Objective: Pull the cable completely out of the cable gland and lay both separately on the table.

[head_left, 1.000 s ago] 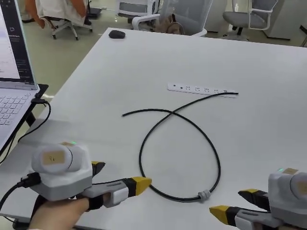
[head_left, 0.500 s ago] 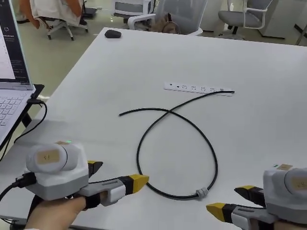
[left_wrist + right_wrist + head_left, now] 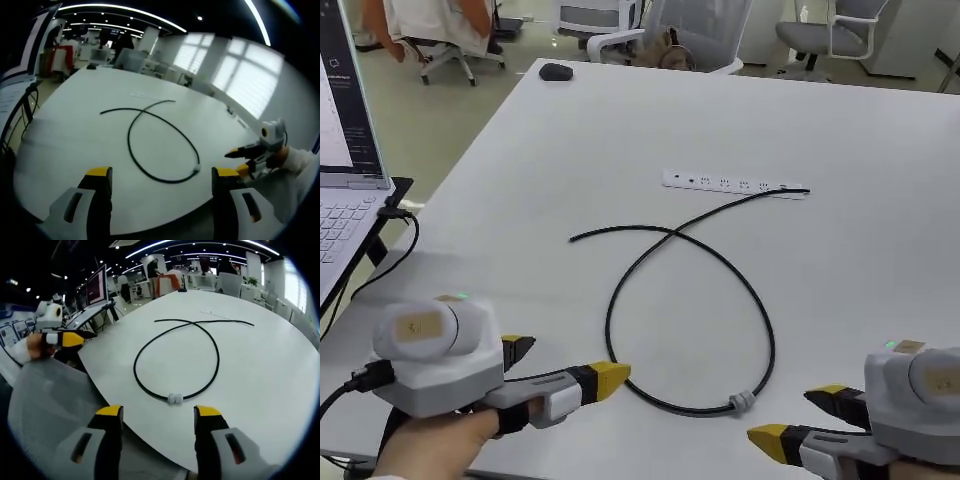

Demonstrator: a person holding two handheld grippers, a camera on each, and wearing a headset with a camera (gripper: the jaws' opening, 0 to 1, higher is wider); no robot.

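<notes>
Right hand-held gripper point(image 3: 782, 414) slightly nearer cable gland point(image 3: 742, 403)

White table point(image 3: 840, 130), bare over most of its top. Carries a black cable point(image 3: 607, 330) lying flat in one big self-crossing loop, with a grey cable gland point(image 3: 742, 403) threaded on the loop's near side. Farther back, a white power strip point(image 3: 725, 184), one cable end reaching its right end. At the far corner, a dark mouse point(image 3: 556, 71).
</notes>
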